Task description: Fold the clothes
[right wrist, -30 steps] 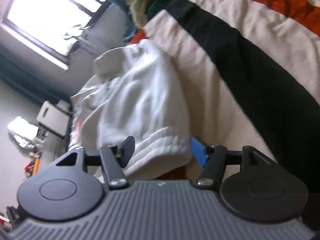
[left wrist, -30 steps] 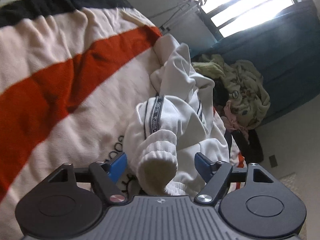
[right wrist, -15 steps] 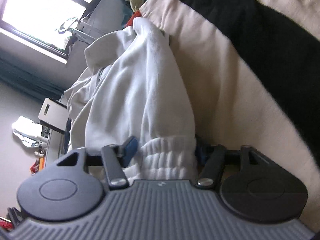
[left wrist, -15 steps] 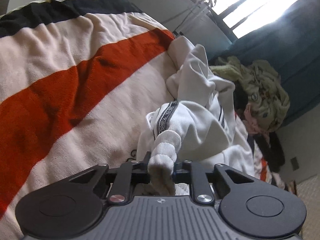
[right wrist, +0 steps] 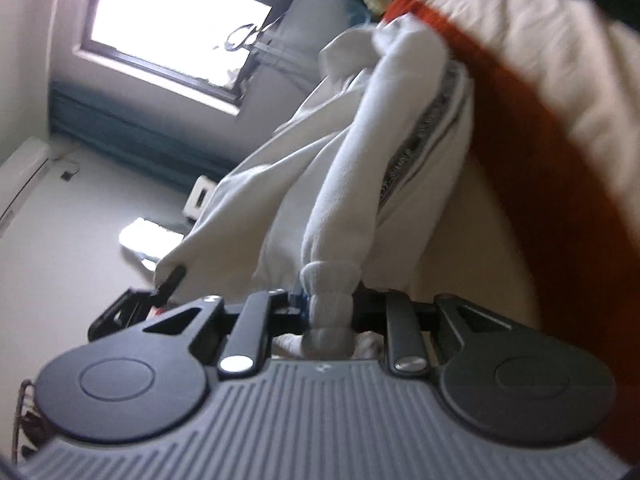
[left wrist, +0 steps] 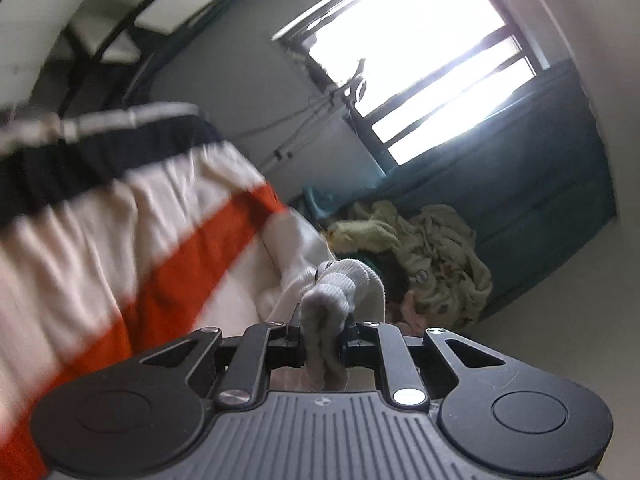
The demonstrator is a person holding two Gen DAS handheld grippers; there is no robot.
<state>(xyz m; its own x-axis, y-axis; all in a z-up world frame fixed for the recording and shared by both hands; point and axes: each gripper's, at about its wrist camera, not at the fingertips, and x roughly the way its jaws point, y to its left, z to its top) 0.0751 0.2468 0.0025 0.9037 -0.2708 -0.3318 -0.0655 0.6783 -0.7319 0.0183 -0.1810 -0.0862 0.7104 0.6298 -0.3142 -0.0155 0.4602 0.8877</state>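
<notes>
Both jaws just closed, clamping white garment [right wrist: 360,184] cuffs

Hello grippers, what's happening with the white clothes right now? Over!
Left gripper shut on a ribbed cuff. Right gripper just closed on the other cuff. White garment stretched off the striped blanket. Nothing in the way.
</notes>
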